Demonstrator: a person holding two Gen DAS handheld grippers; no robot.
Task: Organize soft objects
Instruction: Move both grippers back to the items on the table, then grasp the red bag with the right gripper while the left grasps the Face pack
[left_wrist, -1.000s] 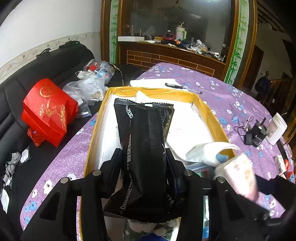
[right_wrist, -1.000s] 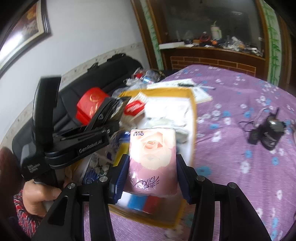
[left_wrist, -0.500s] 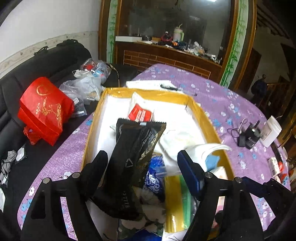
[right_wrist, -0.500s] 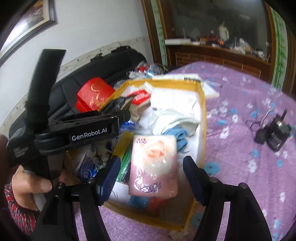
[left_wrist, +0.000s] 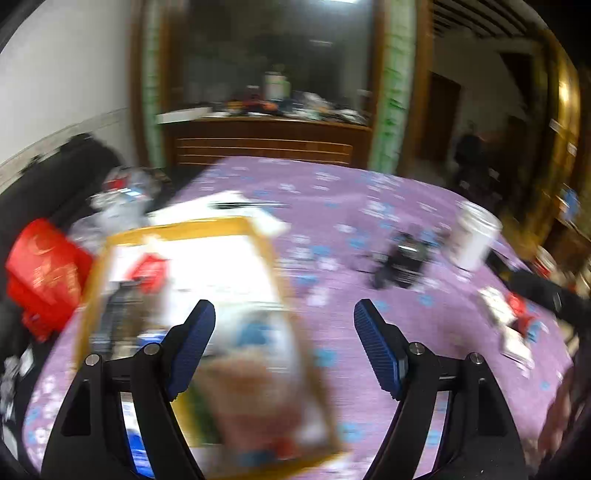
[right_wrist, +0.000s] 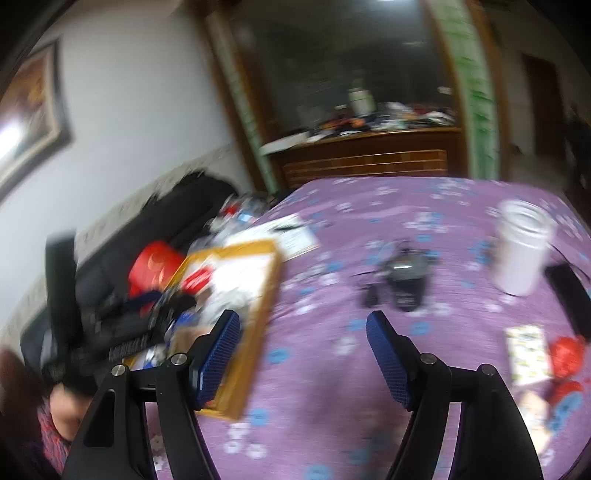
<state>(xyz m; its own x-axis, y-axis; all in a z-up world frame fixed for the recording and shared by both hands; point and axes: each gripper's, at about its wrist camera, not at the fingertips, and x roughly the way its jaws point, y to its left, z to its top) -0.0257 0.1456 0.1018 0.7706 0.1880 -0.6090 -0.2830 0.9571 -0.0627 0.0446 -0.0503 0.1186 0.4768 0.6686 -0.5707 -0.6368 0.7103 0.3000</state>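
Note:
Both views are motion-blurred. A yellow-rimmed box (left_wrist: 266, 243) on the purple flowered tablecloth holds soft packets, among them a black packet (left_wrist: 118, 314) and a pink tissue pack (left_wrist: 255, 398). My left gripper (left_wrist: 284, 347) is open and empty, at the box's right edge. My right gripper (right_wrist: 303, 354) is open and empty over bare tablecloth, right of the box (right_wrist: 273, 273). The left gripper's body (right_wrist: 122, 339) shows at the left of the right wrist view.
A black charger with cable (right_wrist: 402, 277) and a white jar (right_wrist: 521, 247) stand on the table to the right. Small packets and a red item (right_wrist: 565, 358) lie at the right edge. A red bag (left_wrist: 40, 273) sits on the black sofa at left.
Both grippers have let go: the black packet and the pink tissue pack now lie in the box. Both grippers have swung right, away from the box, and are open.

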